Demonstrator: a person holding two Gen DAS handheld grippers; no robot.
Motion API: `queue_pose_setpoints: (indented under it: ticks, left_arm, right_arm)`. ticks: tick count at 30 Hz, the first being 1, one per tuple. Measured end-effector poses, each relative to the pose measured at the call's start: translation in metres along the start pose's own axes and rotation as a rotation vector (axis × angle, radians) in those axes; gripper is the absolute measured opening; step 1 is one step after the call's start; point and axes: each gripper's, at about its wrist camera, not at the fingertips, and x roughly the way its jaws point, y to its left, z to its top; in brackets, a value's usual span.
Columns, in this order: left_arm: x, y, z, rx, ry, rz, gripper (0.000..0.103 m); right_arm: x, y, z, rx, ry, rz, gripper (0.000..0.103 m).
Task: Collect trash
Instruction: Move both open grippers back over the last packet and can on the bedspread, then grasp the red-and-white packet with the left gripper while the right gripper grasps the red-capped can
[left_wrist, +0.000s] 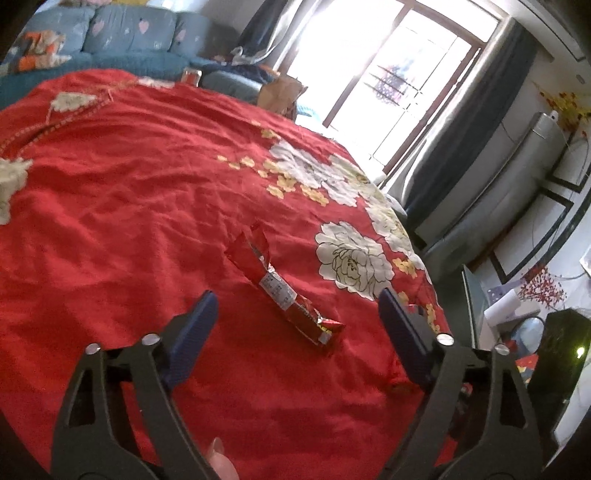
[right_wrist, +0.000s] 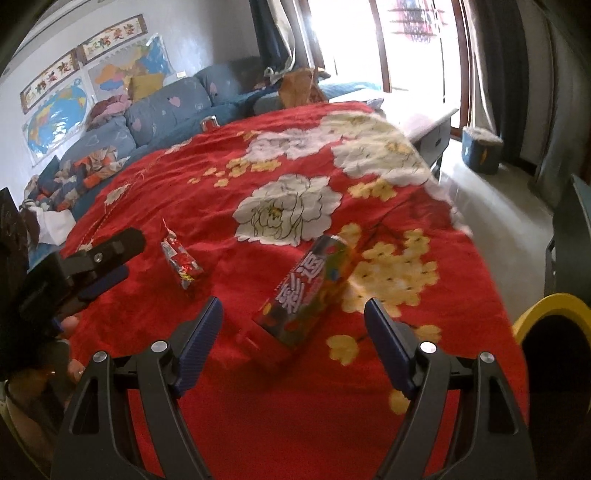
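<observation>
A torn red snack wrapper (left_wrist: 284, 291) lies on the red flowered cloth (left_wrist: 129, 184), just ahead of and between the fingers of my open, empty left gripper (left_wrist: 297, 308). It also shows in the right wrist view (right_wrist: 181, 260), with the left gripper (right_wrist: 110, 258) beside it. A colourful shiny carton (right_wrist: 306, 291) lies on its side on the cloth (right_wrist: 280, 406), just ahead of my open, empty right gripper (right_wrist: 293, 317).
A red can (right_wrist: 209, 123) stands at the cloth's far edge, also in the left wrist view (left_wrist: 191, 76). A brown paper bag (right_wrist: 299, 86) and a blue sofa (right_wrist: 166, 107) lie beyond. A yellow-rimmed bin (right_wrist: 554, 332) stands at the right.
</observation>
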Motion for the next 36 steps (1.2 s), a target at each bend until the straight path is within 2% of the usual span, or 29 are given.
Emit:
queue_pose_setpoints:
  ticks: [1, 4, 7, 12, 17, 19, 26, 36]
  left_arm:
    - [0.004, 0.000, 0.001, -0.008, 0.011, -0.002, 0.072]
    - [0.017, 0.001, 0.003, -0.029, 0.038, -0.005, 0.070]
    - [0.029, 0.002, 0.003, -0.053, 0.064, -0.001, 0.062]
    - [0.041, 0.000, 0.001, -0.039, 0.074, 0.052, 0.055]
    - [0.043, 0.007, -0.001, -0.045, 0.085, 0.080, 0.024]
    - [0.042, 0.011, -0.001, -0.058, 0.088, 0.073, 0.018]
    - [0.028, 0.004, -0.009, -0.023, 0.088, 0.022, 0.010]
    - [0.000, -0.036, -0.023, 0.110, 0.063, -0.051, 0.008]
  right_arm:
    - [0.004, 0.000, 0.000, 0.007, 0.008, 0.005, 0.072]
    - [0.015, -0.001, -0.004, 0.032, 0.035, 0.020, 0.063]
    - [0.017, -0.001, -0.006, 0.035, 0.028, 0.015, 0.054]
    - [0.013, -0.001, -0.010, 0.032, 0.017, 0.040, 0.046]
    - [0.007, -0.006, -0.015, 0.062, -0.003, 0.062, 0.037]
    - [0.004, -0.007, -0.017, 0.067, -0.008, 0.068, 0.036]
    - [-0.012, -0.006, -0.028, 0.055, -0.047, 0.089, 0.032]
    - [-0.048, -0.025, -0.034, 0.070, -0.105, 0.087, 0.031]
